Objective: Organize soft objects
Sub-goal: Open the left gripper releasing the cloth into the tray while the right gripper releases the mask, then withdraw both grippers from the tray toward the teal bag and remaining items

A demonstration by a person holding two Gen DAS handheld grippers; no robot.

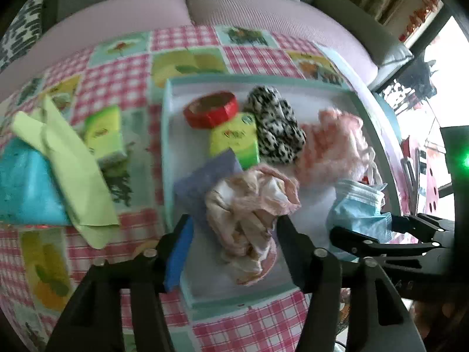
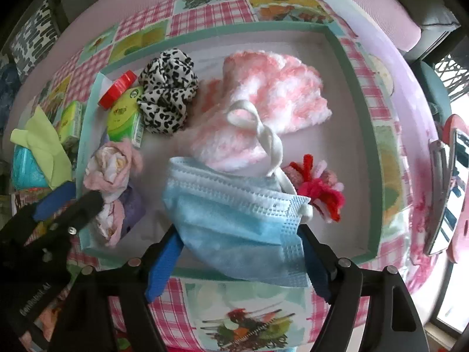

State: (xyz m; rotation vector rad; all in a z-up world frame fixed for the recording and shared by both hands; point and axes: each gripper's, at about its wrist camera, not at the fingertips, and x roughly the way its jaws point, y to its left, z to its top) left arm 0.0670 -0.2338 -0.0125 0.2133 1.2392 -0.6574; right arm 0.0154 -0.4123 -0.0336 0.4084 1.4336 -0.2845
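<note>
A teal-rimmed tray (image 1: 173, 152) (image 2: 346, 67) lies on a checked cloth. A crumpled pink floral cloth (image 1: 252, 211) (image 2: 111, 164) rests in it on a purple cloth (image 1: 205, 179). My left gripper (image 1: 233, 223) (image 2: 76, 198) is open around the floral cloth, its blue-padded finger clear of the fabric. A blue face mask (image 2: 234, 214) (image 1: 357, 208) lies over the tray's near edge between the fingers of my open right gripper (image 2: 238, 233) (image 1: 378, 228). A leopard scrunchie (image 1: 275, 129) (image 2: 167, 94) and a fluffy pink-white cloth (image 2: 269, 99) (image 1: 334, 143) also lie in the tray.
The tray also holds a red tape roll (image 1: 211, 108), a green tissue pack (image 1: 234, 140) and a red-pink yarn bundle (image 2: 316, 187). Left of it lie a yellow-green cloth (image 1: 70, 158), a teal cloth (image 1: 23, 182) and a second tissue pack (image 1: 105, 135). A pink sofa (image 1: 249, 8) is behind.
</note>
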